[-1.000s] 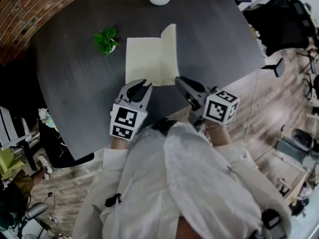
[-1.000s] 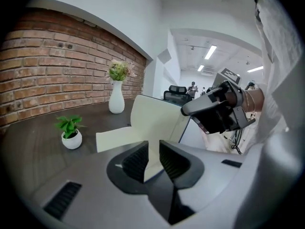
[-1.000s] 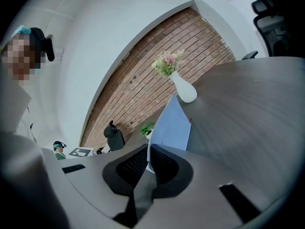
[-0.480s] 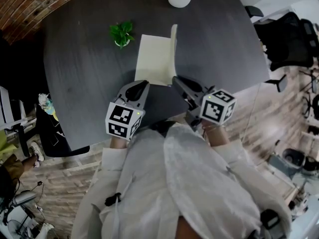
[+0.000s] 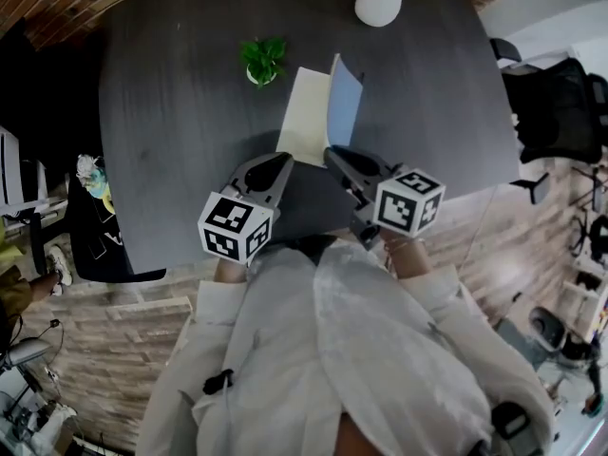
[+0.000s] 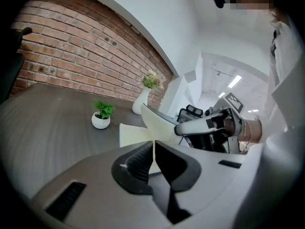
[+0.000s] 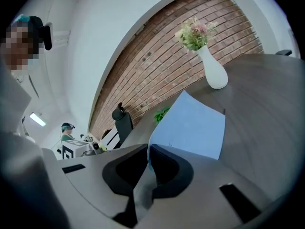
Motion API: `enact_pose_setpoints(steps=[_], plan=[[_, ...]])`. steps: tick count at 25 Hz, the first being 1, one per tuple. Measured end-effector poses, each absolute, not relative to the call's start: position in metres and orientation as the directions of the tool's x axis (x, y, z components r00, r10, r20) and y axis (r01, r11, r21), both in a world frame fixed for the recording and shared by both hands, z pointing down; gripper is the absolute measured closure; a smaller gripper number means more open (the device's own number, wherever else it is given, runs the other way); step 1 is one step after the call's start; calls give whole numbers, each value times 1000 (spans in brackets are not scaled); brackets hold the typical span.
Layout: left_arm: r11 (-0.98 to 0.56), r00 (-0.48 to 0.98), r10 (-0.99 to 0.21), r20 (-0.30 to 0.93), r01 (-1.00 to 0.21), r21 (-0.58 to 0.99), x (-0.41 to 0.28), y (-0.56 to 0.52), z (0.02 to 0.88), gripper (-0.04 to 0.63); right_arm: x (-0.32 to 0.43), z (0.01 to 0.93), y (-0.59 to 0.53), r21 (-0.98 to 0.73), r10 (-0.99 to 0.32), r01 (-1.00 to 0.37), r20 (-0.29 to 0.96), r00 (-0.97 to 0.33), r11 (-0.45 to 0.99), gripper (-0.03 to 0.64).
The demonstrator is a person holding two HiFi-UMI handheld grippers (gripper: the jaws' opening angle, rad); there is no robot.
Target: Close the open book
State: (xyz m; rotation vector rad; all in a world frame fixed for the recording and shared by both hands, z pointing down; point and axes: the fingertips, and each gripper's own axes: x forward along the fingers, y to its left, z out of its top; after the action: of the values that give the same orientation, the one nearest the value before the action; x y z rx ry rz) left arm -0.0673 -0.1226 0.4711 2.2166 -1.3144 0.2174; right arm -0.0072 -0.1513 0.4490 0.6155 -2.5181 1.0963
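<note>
Head view: book (image 5: pixel 306 117) on table (image 5: pixel 171 112), blue cover tilted up, left gripper (image 5: pixel 278 162) and right gripper (image 5: pixel 334 155) at its near edge. Only in left gripper view: jaws pressed together, pale page just beyond. Only in right gripper view: jaws pinching the blue cover.

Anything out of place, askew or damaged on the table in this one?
Nothing stands out. The book's blue cover stands raised only because the right gripper pinches it; the vase and potted plant stand upright.
</note>
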Motion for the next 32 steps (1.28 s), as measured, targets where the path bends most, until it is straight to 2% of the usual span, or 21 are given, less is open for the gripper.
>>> enact_pose_setpoints(steps=[15,32], plan=[[-207,435,-750,498,-870,448,-89,-111,507,578,-47,486,-152,-578,-117,-452,523,-845,679,592],[-87,373,-770,518,-865,494,-118,-103,525,578,-70,528,-150,-538,-8,-422,611,-792,729,589]])
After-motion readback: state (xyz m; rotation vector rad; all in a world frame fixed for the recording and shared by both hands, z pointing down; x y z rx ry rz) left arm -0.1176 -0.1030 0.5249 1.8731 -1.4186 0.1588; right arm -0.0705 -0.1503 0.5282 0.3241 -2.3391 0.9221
